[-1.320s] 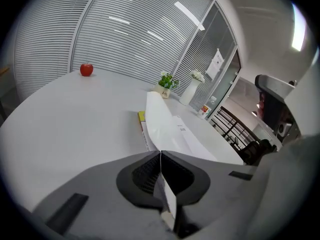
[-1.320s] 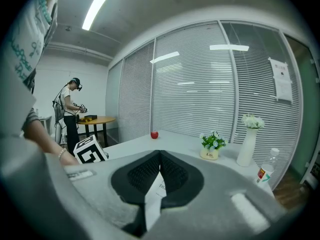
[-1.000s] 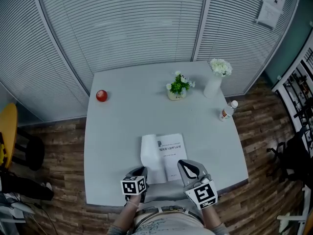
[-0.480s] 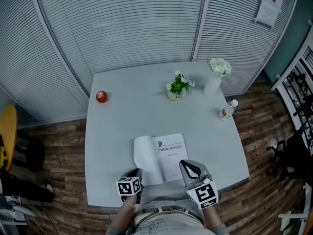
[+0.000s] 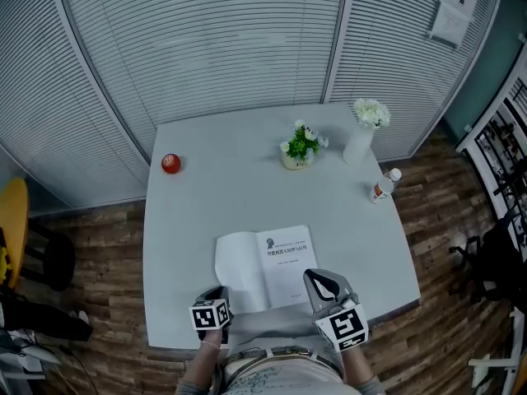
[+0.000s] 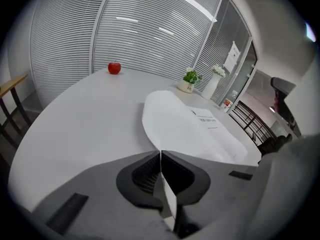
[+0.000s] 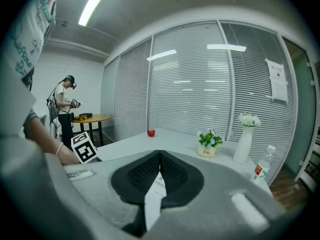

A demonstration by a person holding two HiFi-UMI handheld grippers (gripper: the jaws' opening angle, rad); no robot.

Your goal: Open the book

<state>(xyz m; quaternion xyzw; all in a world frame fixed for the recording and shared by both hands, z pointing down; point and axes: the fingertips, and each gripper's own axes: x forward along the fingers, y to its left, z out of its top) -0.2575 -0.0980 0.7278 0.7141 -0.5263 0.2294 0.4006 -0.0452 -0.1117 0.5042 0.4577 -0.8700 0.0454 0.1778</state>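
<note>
The white book lies at the near edge of the grey table, its printed title page facing up. Its cover is folded out to the left and lies nearly flat. My left gripper is shut on the cover's near left corner. In the left gripper view the cover fans out from the closed left gripper. My right gripper sits over the book's near right corner. In the right gripper view the right gripper shows its jaws together, with the page visible below them.
A red apple sits at the far left of the table. A small potted plant, a white vase of flowers and a bottle stand at the far right. A person stands at a round table beyond.
The cover has swung from nearly upright over to the left and down toward the table. My left gripper moved left and lower with it. The right gripper stayed put.
</note>
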